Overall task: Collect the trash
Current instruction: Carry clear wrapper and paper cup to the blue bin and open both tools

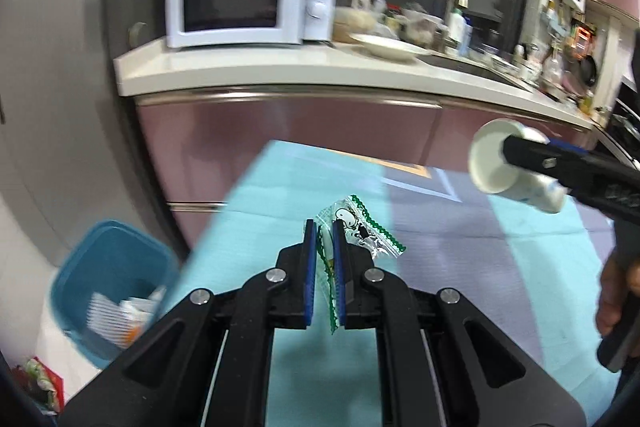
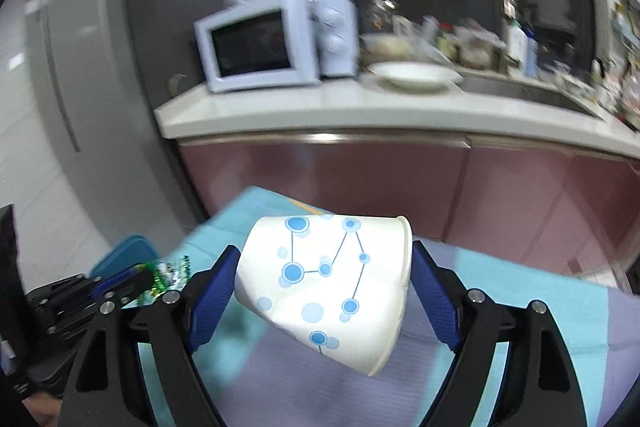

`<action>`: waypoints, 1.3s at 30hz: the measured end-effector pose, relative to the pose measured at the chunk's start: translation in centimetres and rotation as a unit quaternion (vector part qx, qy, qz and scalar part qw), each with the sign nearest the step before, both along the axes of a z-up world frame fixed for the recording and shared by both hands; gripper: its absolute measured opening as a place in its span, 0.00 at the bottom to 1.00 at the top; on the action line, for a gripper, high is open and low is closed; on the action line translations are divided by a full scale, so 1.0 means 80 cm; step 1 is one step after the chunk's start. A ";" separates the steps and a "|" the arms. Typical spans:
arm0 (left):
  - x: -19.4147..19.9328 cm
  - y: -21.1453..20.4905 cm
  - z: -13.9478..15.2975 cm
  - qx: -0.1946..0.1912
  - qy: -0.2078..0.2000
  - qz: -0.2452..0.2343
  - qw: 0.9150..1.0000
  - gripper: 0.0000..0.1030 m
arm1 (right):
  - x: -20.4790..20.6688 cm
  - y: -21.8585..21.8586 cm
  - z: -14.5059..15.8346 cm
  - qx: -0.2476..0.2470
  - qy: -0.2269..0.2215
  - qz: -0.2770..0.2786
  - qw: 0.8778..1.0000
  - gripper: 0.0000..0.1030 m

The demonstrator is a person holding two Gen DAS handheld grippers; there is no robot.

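Meanwhile, left gripper point(image 1: 324, 227) pinching a candy wrapper point(image 1: 360, 231) and right gripper point(image 2: 324, 263) clasping a paper cup point(image 2: 328, 287), both loads likely need carrying left to the blue bin point(image 1: 112, 267).

Table point(image 1: 460, 239), teal and lavender cloth; bare under raised trash

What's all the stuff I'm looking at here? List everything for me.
candy wrapper: one, clear with green edges, pinched in left gripper
paper cup: one, white with blue dots, sideways in right gripper
bin: one, blue, on floor left of table, trash inside
table: one, teal and lilac cover
microwave: one, white, on counter
plate: one, white, on counter
counter: one, white top, pink cabinets, clutter further along
left gripper: black, blue pads, shut
right gripper: black, blue pads, holding cup
hand: one, at right edge
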State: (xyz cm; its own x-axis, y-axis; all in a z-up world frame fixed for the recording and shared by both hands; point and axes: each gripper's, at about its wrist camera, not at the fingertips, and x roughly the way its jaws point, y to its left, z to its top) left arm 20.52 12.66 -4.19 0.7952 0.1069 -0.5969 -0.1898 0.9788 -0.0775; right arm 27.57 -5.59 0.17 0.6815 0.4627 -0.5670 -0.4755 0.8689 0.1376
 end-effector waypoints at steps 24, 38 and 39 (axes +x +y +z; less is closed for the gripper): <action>-0.138 0.307 0.003 0.030 0.013 0.195 0.980 0.09 | -0.064 0.352 0.021 -0.017 -0.001 0.223 0.975 0.79; -0.105 0.367 -0.074 -0.011 0.065 0.186 0.980 0.13 | -0.049 0.450 -0.066 -0.097 0.054 0.265 0.958 0.79; -0.102 0.371 -0.080 -0.016 0.068 0.185 0.980 0.13 | -0.048 0.453 -0.073 -0.101 0.059 0.267 0.957 0.79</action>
State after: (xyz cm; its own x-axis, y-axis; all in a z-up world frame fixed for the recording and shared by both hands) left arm 12.35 42.31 -10.58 0.6184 0.3522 -0.7025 -0.5418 0.8386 -0.0565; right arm 23.71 30.63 -5.63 0.3041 0.5998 -0.7401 -0.8507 0.5207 0.0724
